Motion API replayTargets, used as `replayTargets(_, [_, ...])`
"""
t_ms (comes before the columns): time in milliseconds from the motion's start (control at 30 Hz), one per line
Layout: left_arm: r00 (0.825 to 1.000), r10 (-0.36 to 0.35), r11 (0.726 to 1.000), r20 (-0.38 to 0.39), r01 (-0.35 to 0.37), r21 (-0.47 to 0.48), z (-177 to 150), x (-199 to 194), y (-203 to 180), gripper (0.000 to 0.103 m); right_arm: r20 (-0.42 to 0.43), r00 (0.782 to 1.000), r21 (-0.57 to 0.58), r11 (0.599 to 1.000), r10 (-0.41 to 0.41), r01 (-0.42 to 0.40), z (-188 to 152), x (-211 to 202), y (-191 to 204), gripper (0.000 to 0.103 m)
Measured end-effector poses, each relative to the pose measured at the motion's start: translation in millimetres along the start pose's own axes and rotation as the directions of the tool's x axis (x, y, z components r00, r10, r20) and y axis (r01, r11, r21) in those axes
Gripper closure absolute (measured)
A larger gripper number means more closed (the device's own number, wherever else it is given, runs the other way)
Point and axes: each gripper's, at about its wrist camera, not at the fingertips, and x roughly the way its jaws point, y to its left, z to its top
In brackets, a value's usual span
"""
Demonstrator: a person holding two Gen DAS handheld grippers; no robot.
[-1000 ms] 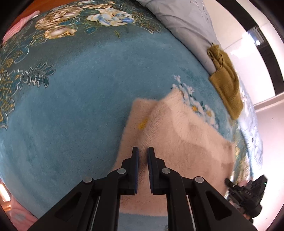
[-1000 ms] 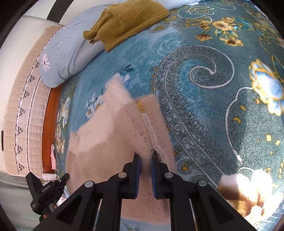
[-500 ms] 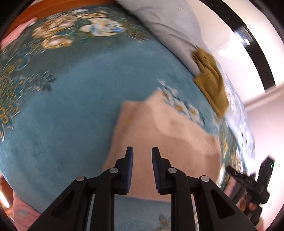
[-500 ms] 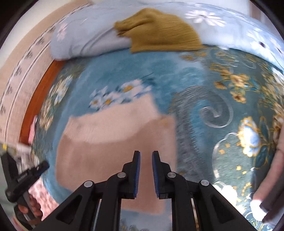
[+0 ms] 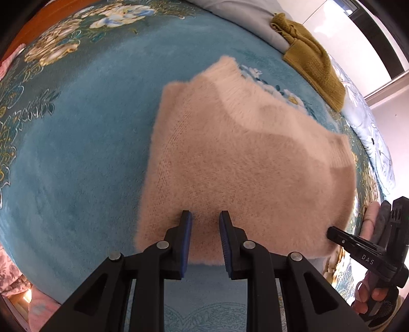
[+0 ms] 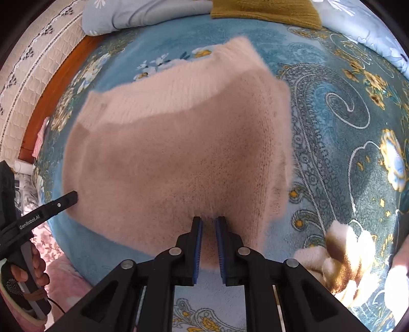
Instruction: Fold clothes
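Note:
A fluffy pale pink sweater (image 5: pixel 242 166) (image 6: pixel 179 153) lies flat and folded on a blue flowered bed blanket (image 5: pixel 76 153). My left gripper (image 5: pixel 205 219) points steeply down over the sweater's near left part. It is open and grips nothing; sweater shows through the gap. My right gripper (image 6: pixel 208 221) points down at the near right part. Its jaws are closing to a narrow slit, tips at the fuzzy surface, and no cloth is lifted. Each gripper shows in the other's view: the right gripper (image 5: pixel 332 231) at the sweater's right edge, the left gripper (image 6: pixel 72 196) at its left edge.
A mustard knit garment (image 5: pixel 314 58) (image 6: pixel 265 10) rests on a grey-blue pillow (image 6: pixel 143 12) at the bed's far side. A padded headboard (image 6: pixel 23 84) and an orange wooden edge (image 6: pixel 64 76) stand at the left. A hand (image 6: pixel 35 268) holds the left gripper's handle.
The right gripper let go of the raised sweater corner, which now lies flat. The left jaws have opened. Both grippers have shifted over the sweater's near half, and their wrists have rolled.

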Motion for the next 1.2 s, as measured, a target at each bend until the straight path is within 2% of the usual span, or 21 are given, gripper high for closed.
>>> replayTargets(233, [0.999, -0.013, 0.999, -0.030, 0.012, -0.031, 7.3, 17.2, 5.2, 0.081, -0.014, 1.000, 0.002, 1.000, -0.009, 0.009, 1.6, -0.9, -3.8, 0.089])
replayTargets(367, [0.999, -0.004, 1.000, -0.031, 0.003, -0.028, 6.5, 16.8, 6.5, 0.081, 0.105, 0.994, -0.039, 0.999, -0.003, 0.007, 17.3, -33.1, 2.6, 0.089])
replayTargets(467, [0.999, 0.005, 1.000, -0.033, -0.006, -0.021, 6.3, 17.2, 5.4, 0.081, 0.160, 0.987, 0.015, 0.999, -0.034, 0.032, 39.9, -42.9, -11.2, 0.089])
replayTargets(600, [0.999, 0.001, 1.000, -0.032, -0.001, -0.024, 6.3, 17.5, 5.5, 0.081, 0.136, 0.990, 0.129, 0.992, -0.030, 0.013, 65.8, -20.4, -32.8, 0.089])
replayTargets(767, [0.999, -0.008, 0.999, -0.033, 0.007, -0.035, 7.6, 19.5, 4.2, 0.081, 0.142, 0.986, 0.062, 0.995, -0.083, 0.074, 67.5, -7.7, -15.9, 0.089])
replayTargets(867, [0.997, -0.059, 0.995, -0.041, 0.055, -0.088, 9.2, 18.1, 11.7, 0.081, 0.138, 0.990, 0.090, 0.996, -0.019, 0.007, 65.2, -10.3, -23.6, 0.089])
replayTargets(967, [0.984, -0.178, 0.964, -0.002, 0.174, -0.202, 10.0, 6.1, 30.6, 0.081, 0.163, 0.982, 0.191, 0.973, 0.096, -0.126, 66.9, -24.3, -39.3, 0.089])
replayTargets(1000, [0.976, -0.215, 0.947, 0.025, 0.215, -0.240, 9.8, 1.1, 38.2, 0.081, 0.187, 0.974, 0.210, 0.964, 0.126, -0.165, 65.5, -30.7, -44.2, 0.089])
replayTargets(1067, [0.958, -0.274, 0.903, 0.086, 0.287, -0.321, 9.9, -8.3, 57.5, 0.081, 0.207, 0.968, 0.231, 0.955, 0.140, -0.187, 61.3, -38.9, -53.9, 0.088])
replayTargets(1100, [0.955, -0.282, 0.889, 0.096, 0.298, -0.349, 10.5, -9.3, 65.0, 0.081, 0.205, 0.969, 0.246, 0.951, 0.139, -0.189, 58.8, -40.6, -59.7, 0.081])
replayTargets(1133, [0.952, -0.287, 0.875, 0.104, 0.305, -0.376, 11.2, -9.7, 72.1, 0.081, 0.198, 0.969, 0.268, 0.943, 0.147, -0.198, 56.9, -39.0, -66.4, 0.067])
replayTargets(1200, [0.948, -0.298, 0.857, 0.113, 0.318, -0.405, 13.3, -8.1, 79.5, 0.081, 0.184, 0.967, 0.324, 0.918, 0.178, -0.230, 51.7, -32.6, -80.1, 0.050])
